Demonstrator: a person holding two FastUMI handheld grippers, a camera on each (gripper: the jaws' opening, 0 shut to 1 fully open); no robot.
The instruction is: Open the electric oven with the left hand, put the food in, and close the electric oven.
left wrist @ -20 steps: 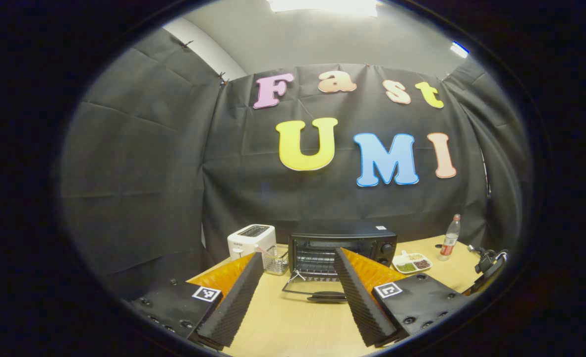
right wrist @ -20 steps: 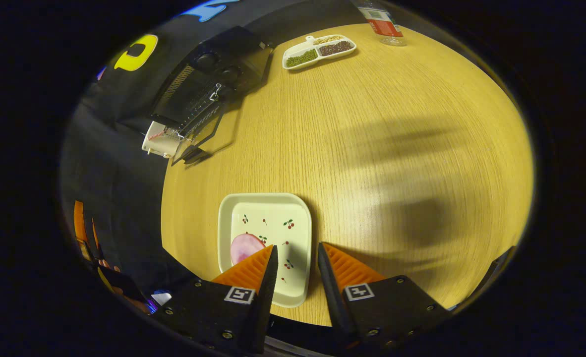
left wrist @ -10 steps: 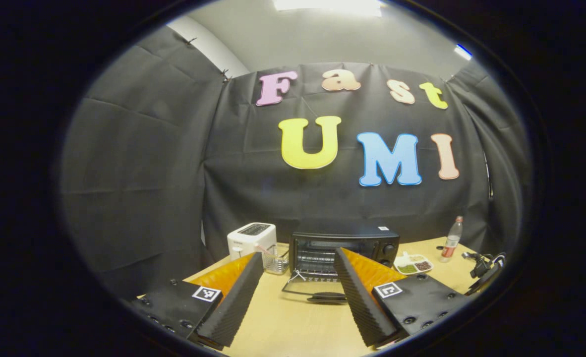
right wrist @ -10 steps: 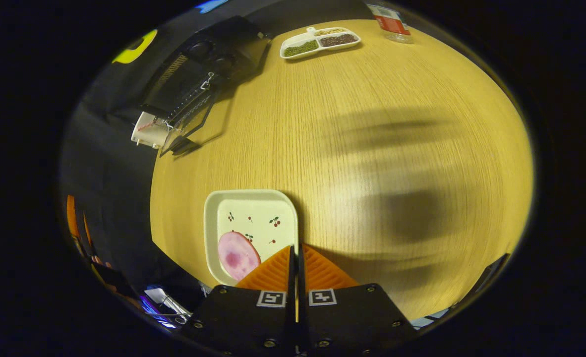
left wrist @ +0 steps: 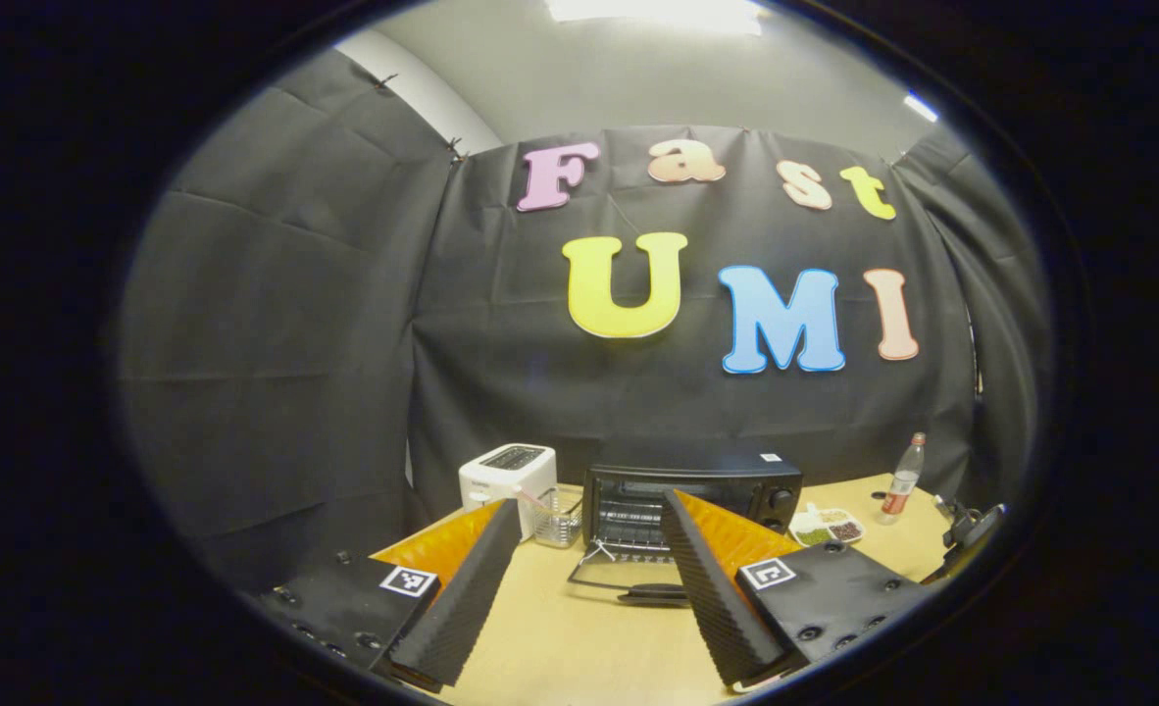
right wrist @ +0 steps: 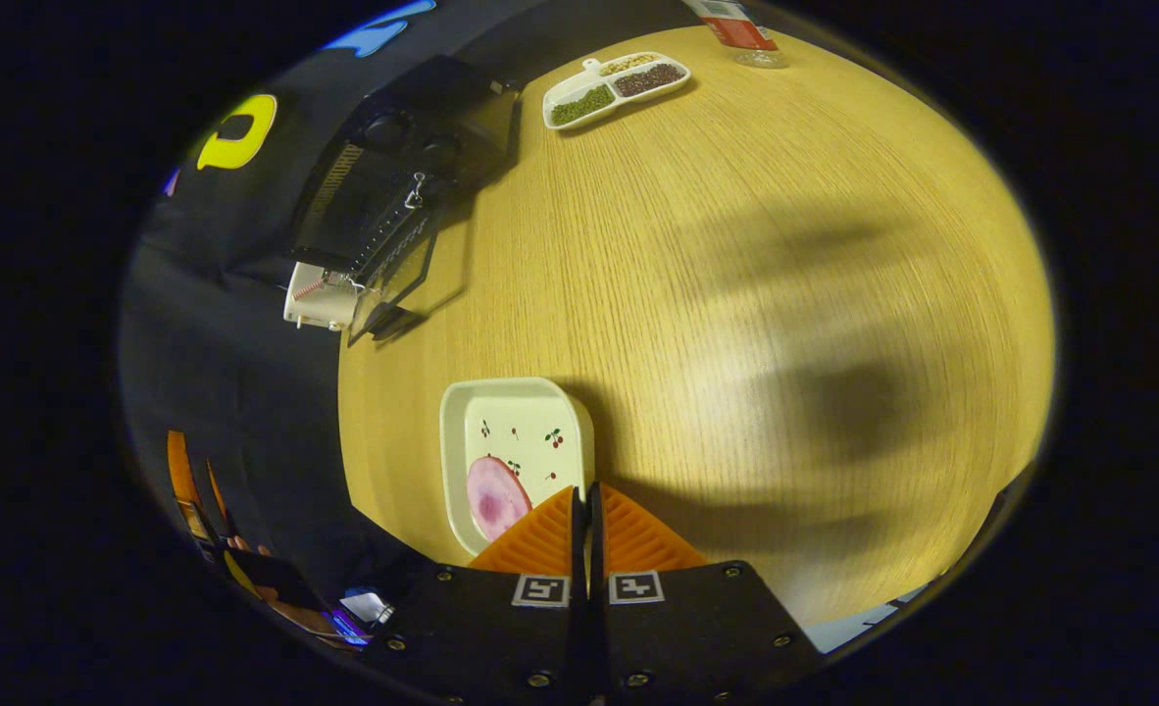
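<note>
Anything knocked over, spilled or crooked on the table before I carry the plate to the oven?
Nothing stands out. The oven sits square with its door folded down, the sectioned dish keeps its fillings in place, and the plate with the food looks level in the right gripper.

The left gripper view is looking level across the wooden table (left wrist: 579, 647) from its near edge, facing the electric oven (left wrist: 689, 495) at the far side and the booth wall behind it. The right gripper view is looking steeply down from above, close over the plate (right wrist: 516, 446). Both views are sharing the table (right wrist: 736, 294), the oven (right wrist: 393, 186) and the divided snack dish (right wrist: 614, 86).
</note>
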